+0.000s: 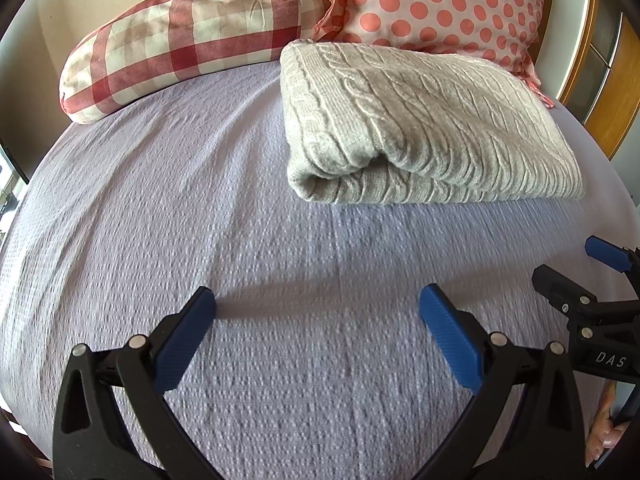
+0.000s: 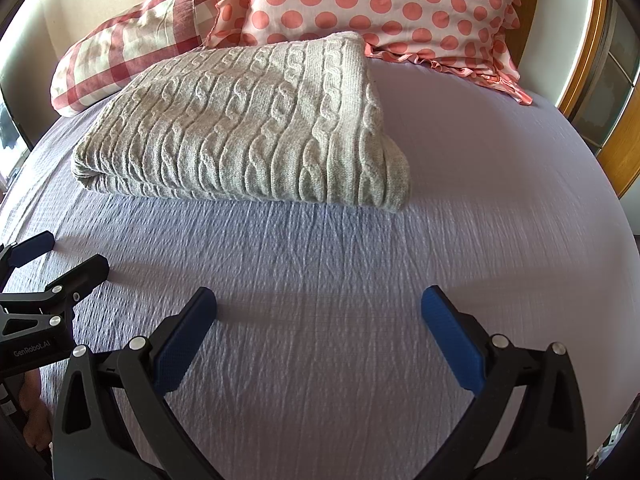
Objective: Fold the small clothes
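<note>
A cream cable-knit sweater (image 1: 420, 128) lies folded into a thick rectangle on the lilac bedspread (image 1: 200, 208), ahead and to the right in the left wrist view. It also shows in the right wrist view (image 2: 248, 128), ahead and to the left. My left gripper (image 1: 318, 308) is open and empty, hovering over bare bedspread short of the sweater. My right gripper (image 2: 319, 308) is open and empty too, also short of the sweater. Each gripper shows at the edge of the other's view: the right one (image 1: 576, 268), the left one (image 2: 60, 256).
A red checked bolster pillow (image 1: 180, 40) and a pink polka-dot pillow (image 1: 440, 4) lie against the headboard behind the sweater. A wooden frame (image 2: 612, 120) stands at the right edge of the bed. The lilac bedspread (image 2: 480, 200) stretches around the sweater.
</note>
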